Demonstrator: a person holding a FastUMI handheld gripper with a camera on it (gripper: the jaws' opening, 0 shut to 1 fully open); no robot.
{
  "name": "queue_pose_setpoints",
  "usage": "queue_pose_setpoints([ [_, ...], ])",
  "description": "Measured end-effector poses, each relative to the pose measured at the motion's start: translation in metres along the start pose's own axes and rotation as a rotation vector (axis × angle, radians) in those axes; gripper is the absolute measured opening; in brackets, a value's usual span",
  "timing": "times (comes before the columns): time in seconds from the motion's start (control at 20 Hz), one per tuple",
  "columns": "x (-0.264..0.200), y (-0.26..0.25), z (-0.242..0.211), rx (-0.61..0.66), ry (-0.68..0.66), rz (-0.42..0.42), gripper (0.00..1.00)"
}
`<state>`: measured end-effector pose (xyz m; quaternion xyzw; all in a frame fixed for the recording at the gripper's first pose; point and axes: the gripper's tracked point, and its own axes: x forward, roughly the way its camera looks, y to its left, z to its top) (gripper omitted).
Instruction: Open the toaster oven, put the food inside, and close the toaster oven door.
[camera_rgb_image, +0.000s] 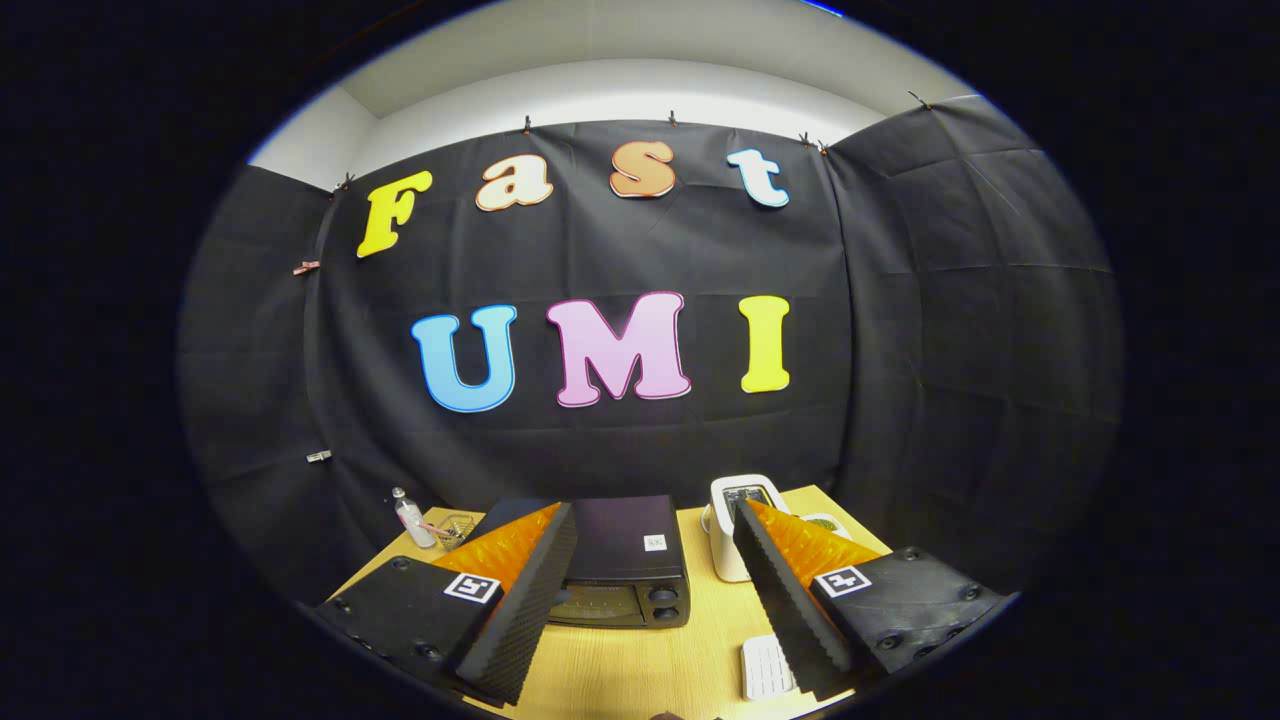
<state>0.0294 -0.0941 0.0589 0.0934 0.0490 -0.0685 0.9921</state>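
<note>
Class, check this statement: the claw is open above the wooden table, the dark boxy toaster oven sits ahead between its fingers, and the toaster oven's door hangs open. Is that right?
One detail is wrong. In the gripper view the dark boxy toaster oven has its door closed, not hanging open. The rest holds: the claw is open above the wooden table, with the oven ahead between its fingers.

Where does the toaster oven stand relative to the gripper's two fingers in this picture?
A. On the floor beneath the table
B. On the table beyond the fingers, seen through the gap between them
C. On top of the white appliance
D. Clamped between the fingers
B: the toaster oven sits on the wooden table beyond the open gripper, seen through the gap, untouched, left of the white appliance.
</note>
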Motion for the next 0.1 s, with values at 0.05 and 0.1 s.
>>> queue_pose_setpoints([
  [0.05,0.0013,-0.0011,-0.0002,-0.003,0.003,0.001,0.98],
  [0.1,0.0027,-0.0017,-0.0002,-0.006,0.002,0.001,0.98],
])
